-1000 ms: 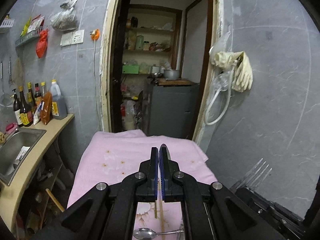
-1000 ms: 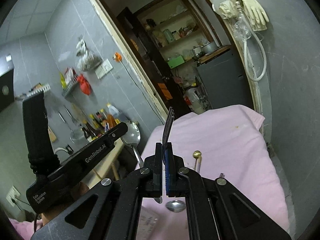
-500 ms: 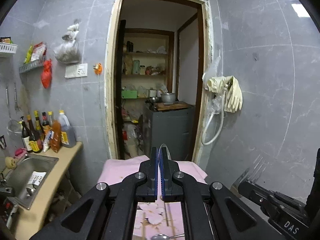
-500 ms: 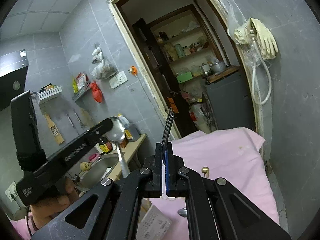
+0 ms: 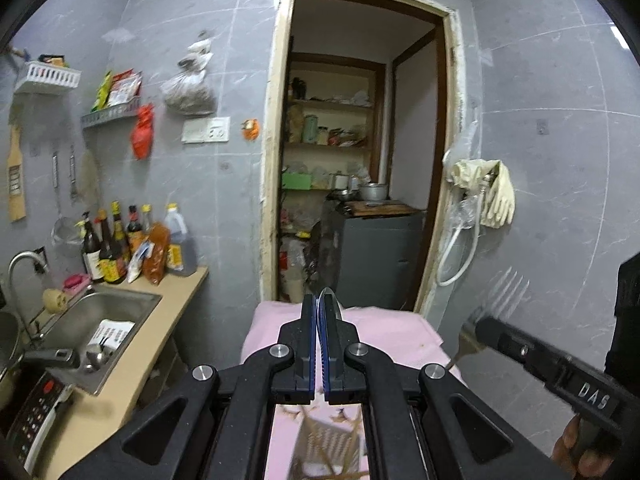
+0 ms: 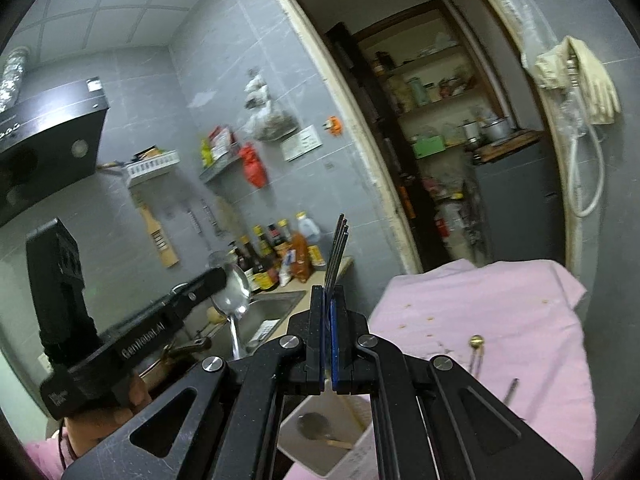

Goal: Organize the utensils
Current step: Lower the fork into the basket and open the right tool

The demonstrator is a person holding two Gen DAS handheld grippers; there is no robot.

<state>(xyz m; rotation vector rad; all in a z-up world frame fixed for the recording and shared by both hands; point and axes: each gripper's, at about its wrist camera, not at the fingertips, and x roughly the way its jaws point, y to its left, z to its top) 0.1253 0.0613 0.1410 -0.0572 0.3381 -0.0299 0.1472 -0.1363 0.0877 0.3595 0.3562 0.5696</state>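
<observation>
My left gripper [image 5: 319,308] is shut on a metal spoon [image 5: 330,298], whose bowl shows edge-on just past the pads. From the right wrist view the same spoon [image 6: 235,294] hangs handle-down from the left gripper [image 6: 218,278]. The right gripper [image 6: 330,300] is shut on a fork [image 6: 338,250], tines up and edge-on. That fork [image 5: 502,294] juts from the right gripper [image 5: 482,328] at the right of the left wrist view. Both are held up over a pink-clothed table [image 6: 500,312]. Below them stands a white utensil bin [image 6: 320,460] with a dark spoon and chopsticks inside.
Two loose utensils [image 6: 476,344] lie on the cloth at the right. A steel sink [image 5: 100,320] and a counter with several bottles [image 5: 136,248] run along the left. Behind the table are a doorway [image 5: 360,160] and gloves [image 5: 496,192] hung on the wall.
Both grippers have risen with the spoon and fork still clamped. The table has sunk lower in both views, and the white bin now shows beneath the jaws.
</observation>
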